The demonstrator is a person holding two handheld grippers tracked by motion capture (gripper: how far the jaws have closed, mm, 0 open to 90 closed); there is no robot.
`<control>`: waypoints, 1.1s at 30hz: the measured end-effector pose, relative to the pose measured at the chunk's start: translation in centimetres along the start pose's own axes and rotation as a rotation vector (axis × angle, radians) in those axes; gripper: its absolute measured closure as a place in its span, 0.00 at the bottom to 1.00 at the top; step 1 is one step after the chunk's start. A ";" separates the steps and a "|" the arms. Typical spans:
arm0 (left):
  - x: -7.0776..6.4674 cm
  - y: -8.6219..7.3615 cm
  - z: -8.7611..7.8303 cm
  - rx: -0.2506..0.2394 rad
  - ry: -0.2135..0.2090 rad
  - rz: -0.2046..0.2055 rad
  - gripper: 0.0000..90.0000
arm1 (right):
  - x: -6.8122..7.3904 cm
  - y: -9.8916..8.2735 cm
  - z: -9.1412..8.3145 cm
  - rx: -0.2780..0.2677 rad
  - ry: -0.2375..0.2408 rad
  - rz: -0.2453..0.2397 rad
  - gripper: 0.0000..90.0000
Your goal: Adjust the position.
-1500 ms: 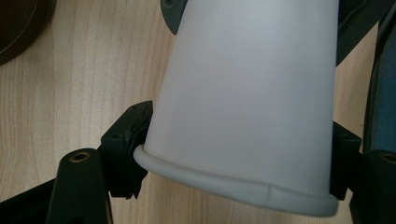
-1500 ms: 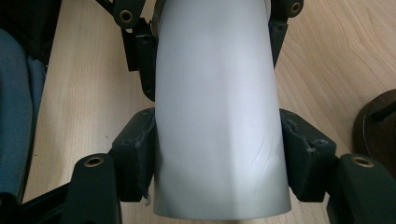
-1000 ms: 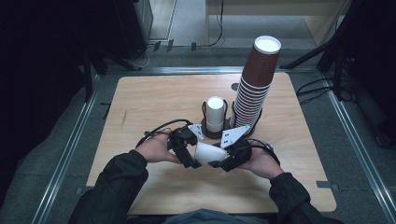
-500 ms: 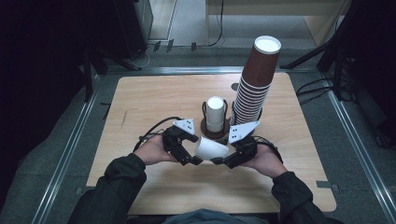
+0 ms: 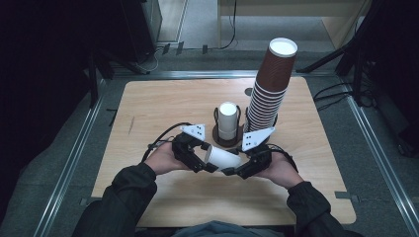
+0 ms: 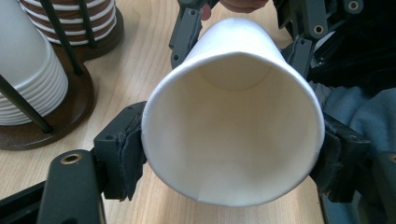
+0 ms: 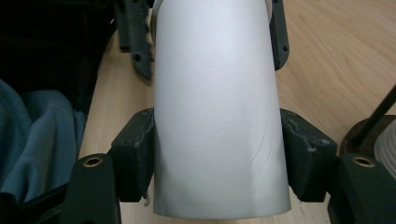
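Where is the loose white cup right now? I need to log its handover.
In the high view the white cup lies sideways between the left gripper and right gripper, just in front of the cup holder, near the table's front edge.

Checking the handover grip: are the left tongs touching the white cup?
Touching. In the left gripper view, both pads of the left tongs press the white cup at its open rim, having just closed on it.
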State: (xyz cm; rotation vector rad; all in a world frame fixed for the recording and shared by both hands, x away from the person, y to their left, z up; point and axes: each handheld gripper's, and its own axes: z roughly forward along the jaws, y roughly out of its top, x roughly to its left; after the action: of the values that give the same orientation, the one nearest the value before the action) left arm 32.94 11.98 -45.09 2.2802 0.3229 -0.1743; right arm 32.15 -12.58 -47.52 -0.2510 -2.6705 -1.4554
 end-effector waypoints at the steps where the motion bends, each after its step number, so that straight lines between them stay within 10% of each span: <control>1: 0.0 0.0 0.0 0.002 -0.001 0.000 0.27 | 0.0 0.0 0.0 0.004 0.001 0.002 0.39; 24: 0.4 0.1 -1.1 -0.011 -0.014 -0.025 0.35 | -0.1 0.0 0.1 0.010 -0.028 0.032 0.28; 33: 0.0 1.5 -1.6 0.133 0.051 0.004 0.35 | -0.2 -0.2 0.4 0.046 -0.063 0.016 0.26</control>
State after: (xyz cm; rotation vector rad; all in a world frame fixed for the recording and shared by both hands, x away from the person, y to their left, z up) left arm 33.37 12.23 -42.91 2.4200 0.3424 -0.1398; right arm 32.29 -12.34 -47.92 -0.3188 -2.7416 -1.4027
